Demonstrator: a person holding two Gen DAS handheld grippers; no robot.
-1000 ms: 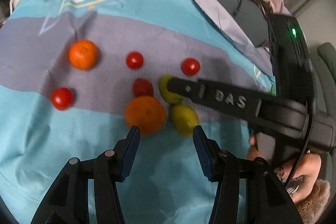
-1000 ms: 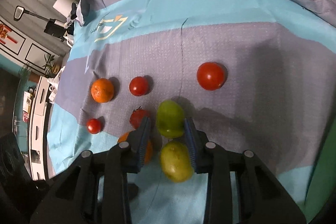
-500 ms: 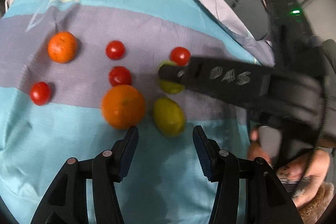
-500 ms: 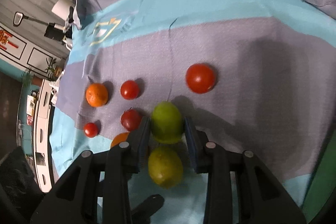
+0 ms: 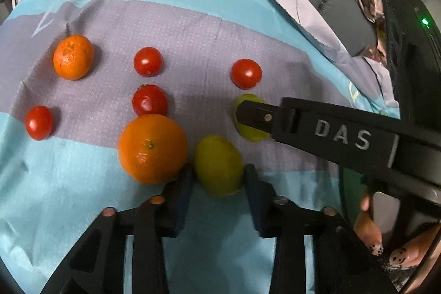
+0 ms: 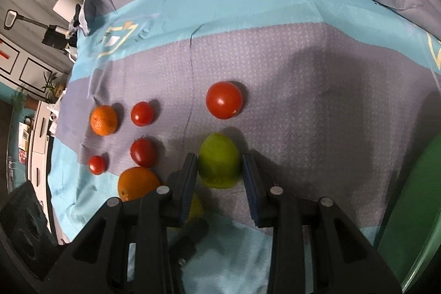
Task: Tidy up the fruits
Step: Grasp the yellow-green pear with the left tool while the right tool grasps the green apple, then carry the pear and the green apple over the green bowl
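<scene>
From your left wrist camera, your left gripper (image 5: 217, 178) has just been closing, and the yellow lemon (image 5: 218, 164) now sits squarely between its two fingers (image 5: 182, 192); both pads look pressed against the lemon's sides, so the fingers are narrow and holding it. The big orange (image 5: 152, 148) lies just beside the left finger, touching or nearly touching it. Beyond, on the blue and grey cloth (image 5: 82, 183), you have four tomatoes: one (image 5: 149, 100) right behind the big orange, one (image 5: 148, 61) further back, one (image 5: 245, 73) to the right and one (image 5: 39, 122) far left. A small orange (image 5: 73, 57) rests at the back left. Your right gripper's arm crosses in from the right, its tip over a green lemon (image 5: 249, 126). Your hand (image 5: 386, 244) shows at the lower right.

From your right wrist camera, your right gripper (image 6: 219, 170) has its fingers (image 6: 249, 183) narrow and clamped on the green lemon (image 6: 219, 164), which fills the gap between the pads. A large tomato (image 6: 224, 100) lies just beyond it. The big orange (image 6: 137, 182) sits to the left of the left finger, and the yellow lemon (image 6: 196, 207) is mostly hidden behind that finger
</scene>
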